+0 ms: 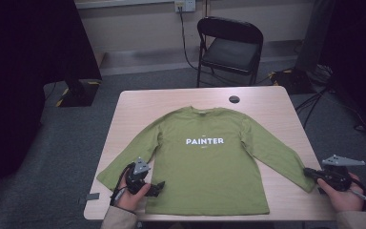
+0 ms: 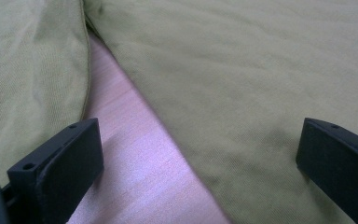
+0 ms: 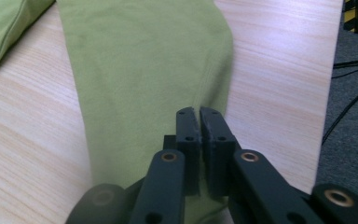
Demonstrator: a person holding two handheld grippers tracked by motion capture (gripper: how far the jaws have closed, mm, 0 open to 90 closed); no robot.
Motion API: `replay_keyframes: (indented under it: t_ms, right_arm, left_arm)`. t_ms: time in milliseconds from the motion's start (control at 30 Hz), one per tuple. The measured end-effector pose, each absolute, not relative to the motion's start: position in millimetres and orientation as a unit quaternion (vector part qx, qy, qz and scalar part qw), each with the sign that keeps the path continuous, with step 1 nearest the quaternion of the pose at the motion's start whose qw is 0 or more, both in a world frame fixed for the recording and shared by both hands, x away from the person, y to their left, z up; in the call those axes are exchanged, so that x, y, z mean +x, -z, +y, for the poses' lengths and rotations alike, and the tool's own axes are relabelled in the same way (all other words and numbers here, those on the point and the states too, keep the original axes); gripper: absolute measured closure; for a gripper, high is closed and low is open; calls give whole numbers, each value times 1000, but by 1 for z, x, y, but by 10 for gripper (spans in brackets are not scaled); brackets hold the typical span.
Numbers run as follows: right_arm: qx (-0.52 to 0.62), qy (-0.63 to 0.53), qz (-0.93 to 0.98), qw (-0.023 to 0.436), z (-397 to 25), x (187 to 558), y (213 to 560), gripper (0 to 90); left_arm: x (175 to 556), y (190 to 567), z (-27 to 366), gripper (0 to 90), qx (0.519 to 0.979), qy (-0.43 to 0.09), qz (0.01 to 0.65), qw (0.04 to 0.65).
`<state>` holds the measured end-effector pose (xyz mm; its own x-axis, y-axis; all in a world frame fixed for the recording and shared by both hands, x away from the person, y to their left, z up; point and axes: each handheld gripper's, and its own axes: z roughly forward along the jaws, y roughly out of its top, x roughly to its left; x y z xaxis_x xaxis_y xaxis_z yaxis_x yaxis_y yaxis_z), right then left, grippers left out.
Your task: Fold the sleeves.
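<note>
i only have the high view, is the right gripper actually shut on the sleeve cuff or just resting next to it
Observer: In the right gripper view the right gripper has its jaws closed together over the end of the sleeve, by the seam; whether cloth is pinched between them I cannot tell.
Operator: ok and the left one, open or shut
Observer: Open. In the left gripper view the left gripper has its jaws wide apart.
Operator: whats between them
Observer: A bare wedge of table, with the shirt body on one side and the other sleeve on the other.
</note>
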<state>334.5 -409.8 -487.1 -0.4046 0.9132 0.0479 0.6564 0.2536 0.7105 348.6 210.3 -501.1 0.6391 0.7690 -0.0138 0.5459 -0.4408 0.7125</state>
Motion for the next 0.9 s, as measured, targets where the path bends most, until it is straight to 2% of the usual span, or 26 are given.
replay_keyframes:
  t_ms: [333, 900]
  right_arm:
    - [495, -335, 779, 188, -404, 335, 481, 888]
    - [442, -365, 790, 217, -376, 342, 439, 887]
  left_arm:
    - [349, 501, 210, 0, 834, -158, 394, 352]
    - [349, 501, 210, 0, 834, -158, 394, 352]
